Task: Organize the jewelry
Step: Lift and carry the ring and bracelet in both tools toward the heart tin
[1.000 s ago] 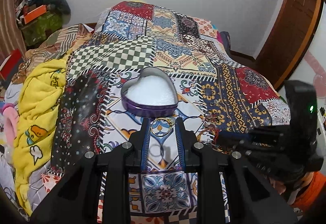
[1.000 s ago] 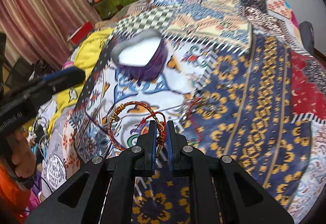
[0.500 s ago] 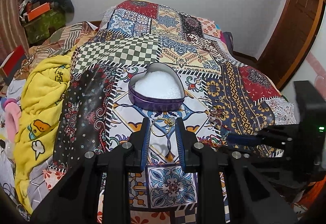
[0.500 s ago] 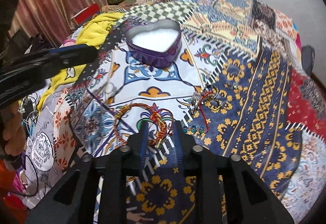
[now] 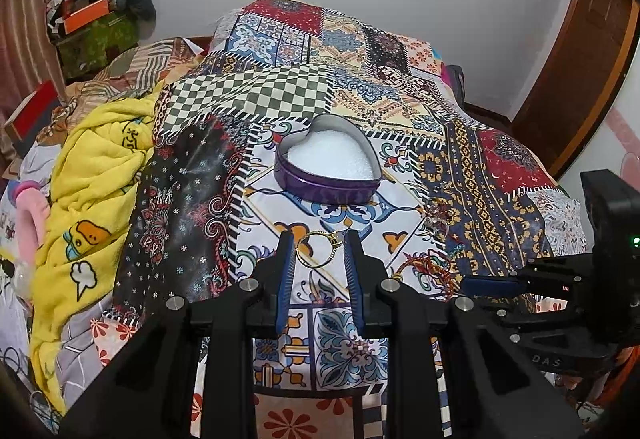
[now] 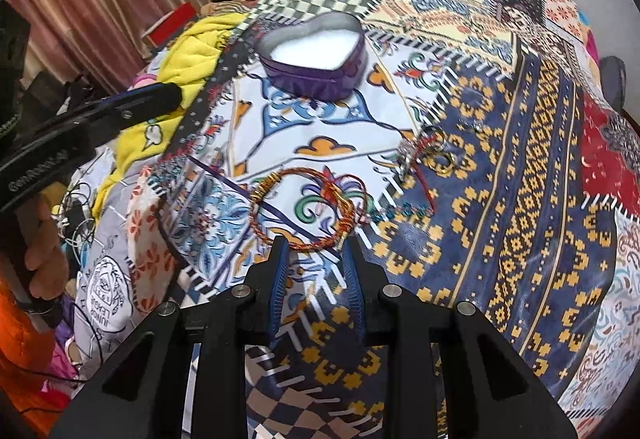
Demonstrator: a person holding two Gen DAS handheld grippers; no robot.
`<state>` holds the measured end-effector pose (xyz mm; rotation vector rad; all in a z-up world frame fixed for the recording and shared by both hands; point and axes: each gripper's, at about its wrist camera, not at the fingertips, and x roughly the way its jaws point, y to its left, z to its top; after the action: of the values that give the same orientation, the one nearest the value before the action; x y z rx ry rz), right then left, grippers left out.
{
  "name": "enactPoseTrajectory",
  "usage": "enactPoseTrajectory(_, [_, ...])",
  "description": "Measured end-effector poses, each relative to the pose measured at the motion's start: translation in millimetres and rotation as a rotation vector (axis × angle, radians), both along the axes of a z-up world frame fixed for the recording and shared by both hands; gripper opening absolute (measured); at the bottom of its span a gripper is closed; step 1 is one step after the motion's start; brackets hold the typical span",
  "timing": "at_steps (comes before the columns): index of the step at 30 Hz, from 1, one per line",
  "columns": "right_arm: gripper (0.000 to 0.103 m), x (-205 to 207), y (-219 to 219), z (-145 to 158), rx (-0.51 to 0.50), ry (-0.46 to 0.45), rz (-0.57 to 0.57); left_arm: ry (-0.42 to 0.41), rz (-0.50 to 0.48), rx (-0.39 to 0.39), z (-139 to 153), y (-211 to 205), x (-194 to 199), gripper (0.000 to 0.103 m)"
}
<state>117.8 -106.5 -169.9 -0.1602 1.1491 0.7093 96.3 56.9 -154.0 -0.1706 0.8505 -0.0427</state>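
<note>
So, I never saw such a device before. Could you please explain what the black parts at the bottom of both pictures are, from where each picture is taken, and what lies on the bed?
The black parts are two hand-held tools, not a robot: a person holds one in each hand. Each tool ends in a two-finger gripper and carries a camera that looks forward along its fingers.

One picture comes from the left gripper, the other from the right gripper. Both are open and hold nothing. In the left view the right tool shows at the right edge; in the right view the left tool shows at the left edge.

Everything lies on a patchwork bedcover. There is an open purple heart-shaped tin with white filling, a gold ring lying between the left gripper's fingers, a red and gold cord bracelet just ahead of the right gripper, and a small tangle of other jewelry beyond it.
</note>
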Motion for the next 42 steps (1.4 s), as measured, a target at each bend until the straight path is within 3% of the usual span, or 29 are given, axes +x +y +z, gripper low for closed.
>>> enactPoseTrajectory(12, [0.025,21.2,0.7,-8.8,0.099,0.121,-0.072,-0.01,0.009,0.014,1.9,2.3,-3.2,0.023])
enactPoseTrajectory(19, [0.025,26.1,10.9,-5.9,0.102,0.099,-0.057,-0.009,0.018,0.014,0.2,5.9,-1.6,0.023])
enactPoseTrajectory(23, [0.034,33.0,17.9,-10.5,0.067,0.062,-0.069,-0.004,0.026,0.014,-2.6,7.7,0.5,0.023])
enactPoseTrajectory(31, [0.034,42.3,29.3,-16.5,0.057,0.009,-0.052,0.008,0.036,0.03,-9.1,12.2,3.6,0.023])
enactPoseTrajectory(33, [0.031,39.7,32.2,-15.9,0.045,-0.019,-0.041,0.014,0.039,0.034,-11.0,13.1,4.9,0.023])
enactPoseTrajectory(35, [0.011,38.5,31.7,-14.6,0.05,-0.018,-0.028,0.014,0.039,0.028,-11.5,14.0,5.5,0.023])
enactPoseTrajectory(42, [0.008,39.2,31.7,-5.6,0.067,-0.042,-0.04,-0.005,0.033,0.043,-5.5,10.2,6.8,0.023])
